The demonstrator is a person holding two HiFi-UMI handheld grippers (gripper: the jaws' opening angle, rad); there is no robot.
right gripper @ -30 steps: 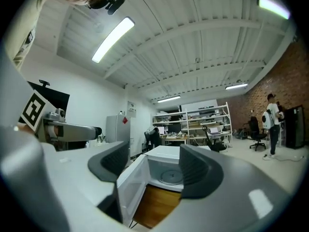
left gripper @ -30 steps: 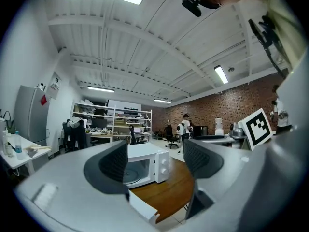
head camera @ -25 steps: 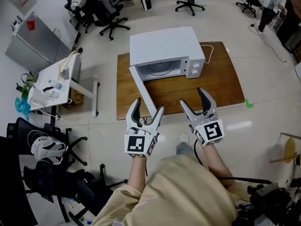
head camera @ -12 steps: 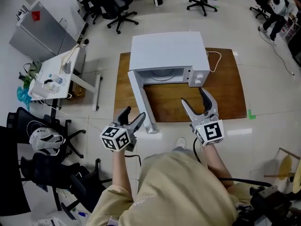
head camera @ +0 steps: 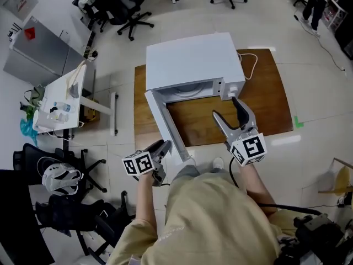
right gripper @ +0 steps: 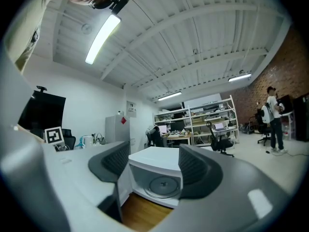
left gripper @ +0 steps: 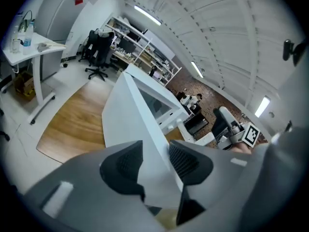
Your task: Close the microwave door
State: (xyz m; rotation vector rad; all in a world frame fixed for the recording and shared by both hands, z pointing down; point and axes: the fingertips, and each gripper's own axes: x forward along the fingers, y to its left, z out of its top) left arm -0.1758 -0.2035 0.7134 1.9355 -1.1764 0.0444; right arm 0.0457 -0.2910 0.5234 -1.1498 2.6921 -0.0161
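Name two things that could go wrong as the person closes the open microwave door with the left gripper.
1. The left gripper, whose fingers have just been closing, seems to pinch only the free edge of the microwave door; it might slip off mid-swing.
2. The open right gripper hovers in front of the opening of the microwave; the swinging door could strike it.

Head view looks steeply down on the microwave (head camera: pixel 190 62) from its front; left gripper view hugs its door (left gripper: pixel 140 124), right gripper view faces its cavity (right gripper: pixel 161 183).
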